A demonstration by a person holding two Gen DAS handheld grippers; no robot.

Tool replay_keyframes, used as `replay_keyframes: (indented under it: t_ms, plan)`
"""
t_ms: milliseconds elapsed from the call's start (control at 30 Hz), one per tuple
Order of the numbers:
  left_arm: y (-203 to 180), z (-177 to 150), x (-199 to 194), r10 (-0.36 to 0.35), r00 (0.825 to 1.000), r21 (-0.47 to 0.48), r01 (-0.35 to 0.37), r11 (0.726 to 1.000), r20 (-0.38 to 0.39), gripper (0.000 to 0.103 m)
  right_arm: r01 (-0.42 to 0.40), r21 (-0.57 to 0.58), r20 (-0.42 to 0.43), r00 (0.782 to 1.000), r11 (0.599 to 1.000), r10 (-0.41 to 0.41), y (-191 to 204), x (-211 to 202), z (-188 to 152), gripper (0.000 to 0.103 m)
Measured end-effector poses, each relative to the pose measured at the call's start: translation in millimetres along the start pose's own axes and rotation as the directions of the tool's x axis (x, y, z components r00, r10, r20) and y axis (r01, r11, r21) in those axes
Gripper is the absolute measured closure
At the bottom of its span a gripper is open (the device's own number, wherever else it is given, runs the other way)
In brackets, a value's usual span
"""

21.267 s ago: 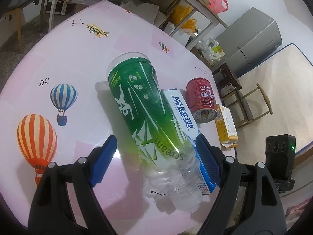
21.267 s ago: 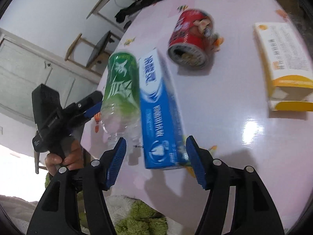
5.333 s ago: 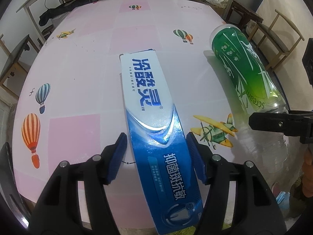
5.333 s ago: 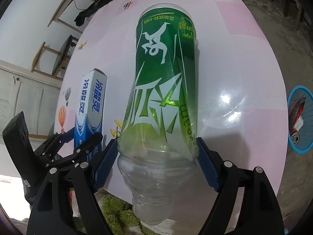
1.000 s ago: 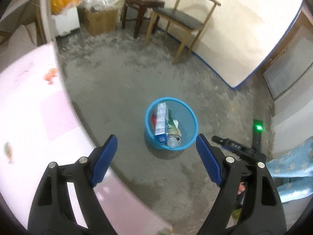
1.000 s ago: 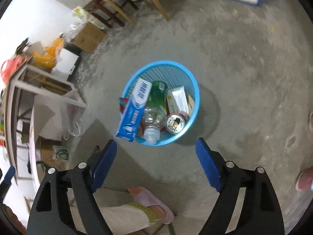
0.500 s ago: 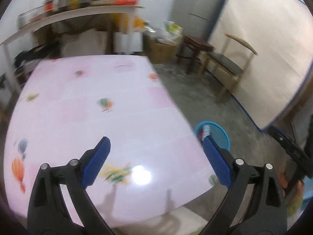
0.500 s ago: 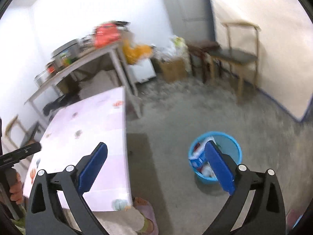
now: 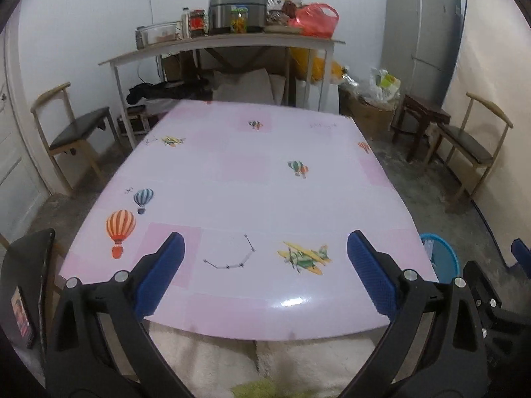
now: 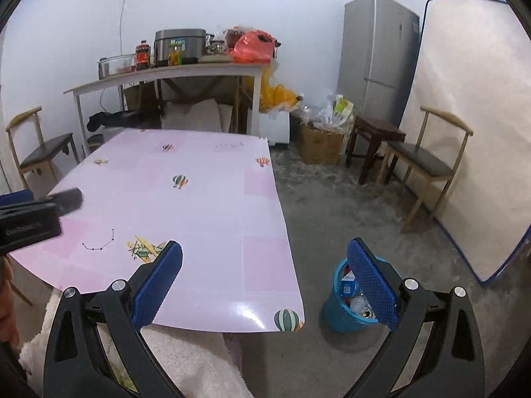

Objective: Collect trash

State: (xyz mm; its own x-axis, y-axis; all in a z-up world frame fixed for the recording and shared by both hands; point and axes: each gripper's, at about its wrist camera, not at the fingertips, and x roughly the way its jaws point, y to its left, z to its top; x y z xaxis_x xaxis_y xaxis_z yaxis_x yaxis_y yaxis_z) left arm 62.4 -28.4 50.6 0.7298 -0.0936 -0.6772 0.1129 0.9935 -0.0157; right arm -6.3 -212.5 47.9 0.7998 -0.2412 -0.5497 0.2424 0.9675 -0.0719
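Left gripper [image 9: 265, 273]: jaws spread wide, nothing between the blue pads [image 9: 159, 277]; held level, fingers pointing forward
Left gripper, seen from the right wrist view: black body at the far left edge of that view, to the left of the right jaws
Right gripper [image 10: 264, 283]: jaws spread wide, nothing between the blue pads [image 10: 371, 283]; held level, fingers pointing forward
Right gripper, seen from the left wrist view: partly visible at the far right edge, beyond the left gripper's right finger
Spacing: the two grippers sit side by side, apart, not touching

Left tool [image 9: 265, 273], right tool [image 10: 264, 278] – black plastic arms, silver screws, textured blue finger pads [image 10: 371, 285].
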Motion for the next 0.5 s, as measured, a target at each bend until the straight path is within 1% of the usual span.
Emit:
replay_keyframes:
  t_ms: [33, 100, 133, 200, 267, 400, 500]
  plan:
    - [-1.8, 1.5, 2.4, -0.015, 0.999, 0.004, 0.015, 1.0, -0.029, 0.008, 0.012, 0.002, 0.004, 1.0, 1.0, -0.012, 0.8, -2.3, 0.7, 0.006]
    - [-5.7, 2.1, 5.9, -0.039, 0.998, 0.004, 0.039, 0.999, -0.057, 0.008, 0.041, 0.004, 0.011, 0.999, 0.999, -0.041, -1.3, -6.1, 1.2, 0.006]
    - [-6.9, 0.3, 6.7, -0.036, 0.997, -0.002, 0.036, 0.999, -0.062, 0.008, 0.05, 0.006, 0.005, 0.999, 0.999, -0.05, 1.0, -5.8, 1.9, 0.006]
    - [-11.8, -6.4, 10.0, -0.04, 0.997, -0.024, 0.038, 0.999, -0.073, 0.008, 0.072, 0.012, -0.024, 0.997, 0.997, -0.072, -4.0, -4.6, -0.5, 0.006]
    - [-18.4, -16.3, 14.8, -0.061, 0.992, -0.037, 0.057, 0.998, -0.113, 0.008, 0.087, 0.03, -0.063, 0.994, 0.996, -0.085, -9.9, -1.4, -5.1, 0.006]
    - [-34.0, -32.7, 21.0, -0.073, 0.984, 0.01, 0.075, 0.997, -0.165, 0.008, 0.099, 0.074, -0.162, 0.983, 0.992, -0.086, -27.3, 10.2, -16.5, 0.006]
    - [-38.6, -37.8, 22.5, -0.084, 0.979, 0.01, 0.088, 0.996, -0.185, 0.008, 0.104, 0.098, -0.215, 0.973, 0.99, -0.081, -38.2, 19.3, -24.0, 0.006]
